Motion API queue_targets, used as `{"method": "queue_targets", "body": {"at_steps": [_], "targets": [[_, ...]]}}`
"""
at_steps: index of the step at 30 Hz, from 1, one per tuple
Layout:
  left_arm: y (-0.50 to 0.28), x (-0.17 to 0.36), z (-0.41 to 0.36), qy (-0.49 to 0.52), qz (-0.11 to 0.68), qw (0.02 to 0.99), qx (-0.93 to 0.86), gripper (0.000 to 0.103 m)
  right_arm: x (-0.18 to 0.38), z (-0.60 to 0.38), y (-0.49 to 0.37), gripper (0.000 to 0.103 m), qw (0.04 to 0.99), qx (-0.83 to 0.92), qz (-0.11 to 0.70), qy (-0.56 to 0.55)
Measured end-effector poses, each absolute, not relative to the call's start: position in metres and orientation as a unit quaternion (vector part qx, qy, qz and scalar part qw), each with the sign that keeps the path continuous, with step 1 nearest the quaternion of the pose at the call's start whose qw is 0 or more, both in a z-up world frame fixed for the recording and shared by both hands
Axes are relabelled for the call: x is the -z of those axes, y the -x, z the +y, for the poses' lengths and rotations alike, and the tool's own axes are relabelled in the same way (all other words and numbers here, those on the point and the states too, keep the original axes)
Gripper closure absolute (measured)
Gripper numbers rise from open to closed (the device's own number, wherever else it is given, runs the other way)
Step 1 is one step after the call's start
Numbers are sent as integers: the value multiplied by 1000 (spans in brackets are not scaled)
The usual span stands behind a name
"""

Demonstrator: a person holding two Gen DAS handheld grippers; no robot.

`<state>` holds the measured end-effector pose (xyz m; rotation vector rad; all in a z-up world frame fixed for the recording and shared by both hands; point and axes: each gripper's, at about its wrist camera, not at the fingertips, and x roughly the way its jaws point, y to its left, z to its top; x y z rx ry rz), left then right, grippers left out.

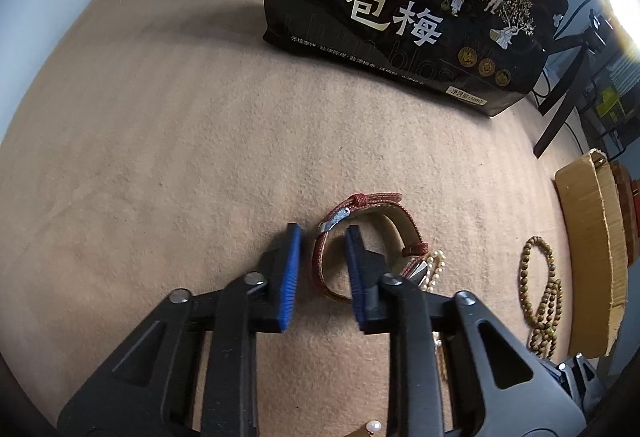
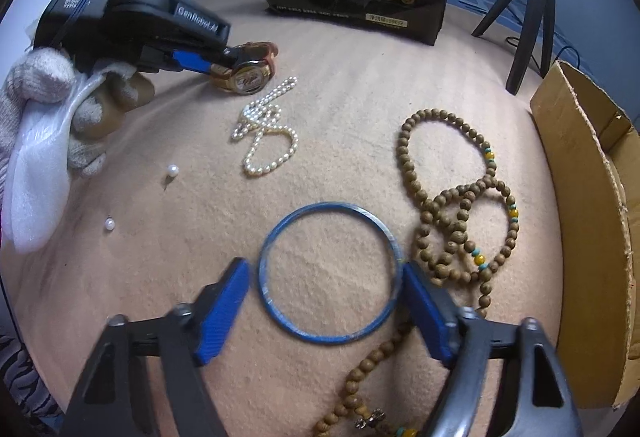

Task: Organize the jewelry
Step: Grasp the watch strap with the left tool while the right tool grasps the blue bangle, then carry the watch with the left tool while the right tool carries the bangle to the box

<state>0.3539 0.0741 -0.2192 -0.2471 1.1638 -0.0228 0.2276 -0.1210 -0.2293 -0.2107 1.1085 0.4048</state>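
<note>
Jaws apart on both: left gripper straddles the red watch strap, one pad inside the loop; right gripper brackets the blue bangle, unclamped. Tan cloth-covered desk; black snack bag at back, cardboard box right, pearl necklace and wooden beads near

Red-strapped watch (on edge), blue bangle
</note>
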Motion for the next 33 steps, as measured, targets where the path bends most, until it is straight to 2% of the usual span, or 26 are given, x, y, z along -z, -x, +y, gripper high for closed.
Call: {"method": "queue_targets", "body": {"at_steps": [2, 6, 22, 33], "targets": [[-354, 220, 73, 109, 548, 829, 8, 94, 228, -123, -231, 30, 825, -191, 524, 89], [-354, 218, 74, 113, 547, 830, 11, 99, 226, -123, -231, 30, 827, -192, 522, 87], [-339, 192, 81, 116, 517, 848, 2, 99, 189, -123, -224, 30, 850, -201, 479, 83], [-330, 149, 56, 130, 482, 866, 36, 99, 159, -149, -218, 30, 867, -184, 455, 85]]}}
